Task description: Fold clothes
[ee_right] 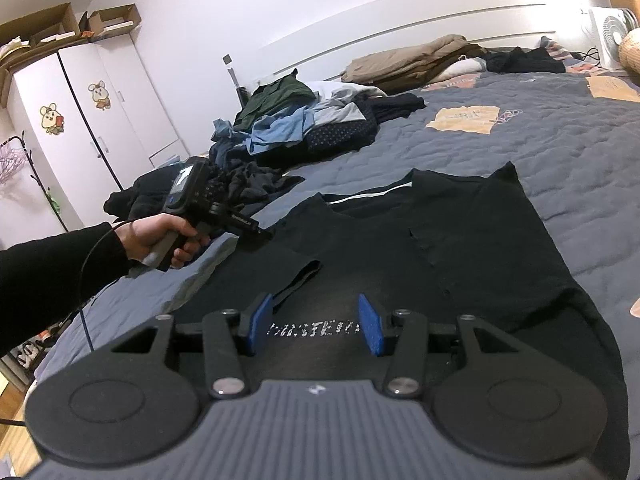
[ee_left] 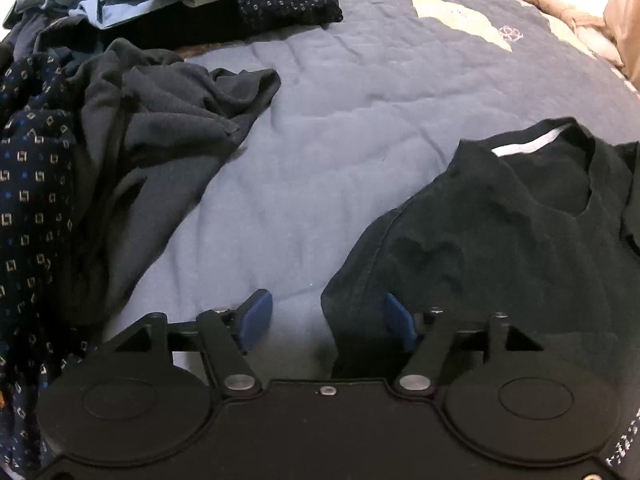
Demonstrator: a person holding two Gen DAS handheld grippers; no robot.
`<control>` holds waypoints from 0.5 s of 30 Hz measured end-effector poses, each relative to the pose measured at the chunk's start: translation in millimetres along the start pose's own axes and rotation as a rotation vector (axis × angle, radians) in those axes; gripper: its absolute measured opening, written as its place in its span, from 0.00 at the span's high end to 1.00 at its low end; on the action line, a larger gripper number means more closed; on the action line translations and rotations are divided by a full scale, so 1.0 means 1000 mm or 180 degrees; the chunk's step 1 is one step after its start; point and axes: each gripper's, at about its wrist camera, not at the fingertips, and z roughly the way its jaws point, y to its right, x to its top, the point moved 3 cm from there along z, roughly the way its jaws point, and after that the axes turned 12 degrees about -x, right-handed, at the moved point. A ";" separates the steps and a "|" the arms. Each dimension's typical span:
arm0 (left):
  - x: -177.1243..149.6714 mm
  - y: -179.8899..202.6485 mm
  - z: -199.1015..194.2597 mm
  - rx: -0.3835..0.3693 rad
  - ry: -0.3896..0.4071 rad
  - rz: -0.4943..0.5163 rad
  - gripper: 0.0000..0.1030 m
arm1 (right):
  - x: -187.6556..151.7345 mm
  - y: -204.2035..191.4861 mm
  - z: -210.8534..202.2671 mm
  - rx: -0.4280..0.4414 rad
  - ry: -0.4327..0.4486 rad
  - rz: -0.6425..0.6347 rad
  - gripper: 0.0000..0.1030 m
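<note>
**Folding of black T-shirt: left side laid in, both tools free**

Lying flat on the blue quilted bed [ee_right: 560, 168], the black T-shirt [ee_right: 460, 240] has its neckline [ee_right: 368, 196] toward the headboard and a line of white print [ee_right: 316, 329] near its hem end. Its left sleeve side appears turned inward over the body, with a folded edge [ee_right: 304, 276] showing on the chest; the right side looks not yet folded, though this is a judgement from the outline only.

The left hand-held gripper [ee_left: 324, 324] stands at the shirt's left edge with its blue pads [ee_left: 256, 320] apart. A fold of the shirt's edge lies between them, against the right-hand pad, but nothing is pinched. The right hand-held gripper [ee_right: 316, 326] hovers over the printed area, likewise apart and holding nothing. A hand [ee_right: 160, 240] in a dark sleeve carries the left tool.

Assessment: the step in hand is the release after a side fold. The next move calls for a grip on the opposite sleeve or side edge, brought across to match, then a fold from hem to collar.

Beyond the shirt, a crumpled dark garment [ee_left: 160, 128] and a patterned navy one [ee_left: 36, 200] lie near, and a mixed pile of unfolded clothes [ee_right: 304, 124] sits further up the bed.
</note>
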 end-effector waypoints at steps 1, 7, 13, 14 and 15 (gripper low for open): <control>-0.001 0.001 -0.001 -0.0061 0.0032 -0.0003 0.65 | 0.000 0.000 0.000 -0.0012 -0.0003 -0.0001 0.54; 0.006 0.006 -0.012 0.0178 0.0290 0.0174 0.93 | 0.001 0.002 0.004 -0.0057 -0.0020 0.0026 0.54; 0.008 -0.009 -0.016 0.0285 0.0276 0.0033 0.93 | 0.000 0.002 0.003 -0.0042 -0.0012 0.0019 0.54; 0.007 -0.008 -0.013 0.0240 0.0218 0.0023 0.93 | 0.000 0.002 0.003 -0.0041 -0.0013 0.0018 0.54; 0.006 -0.006 -0.011 0.0225 0.0180 0.0024 0.91 | 0.001 0.002 0.003 -0.0040 -0.0014 0.0018 0.54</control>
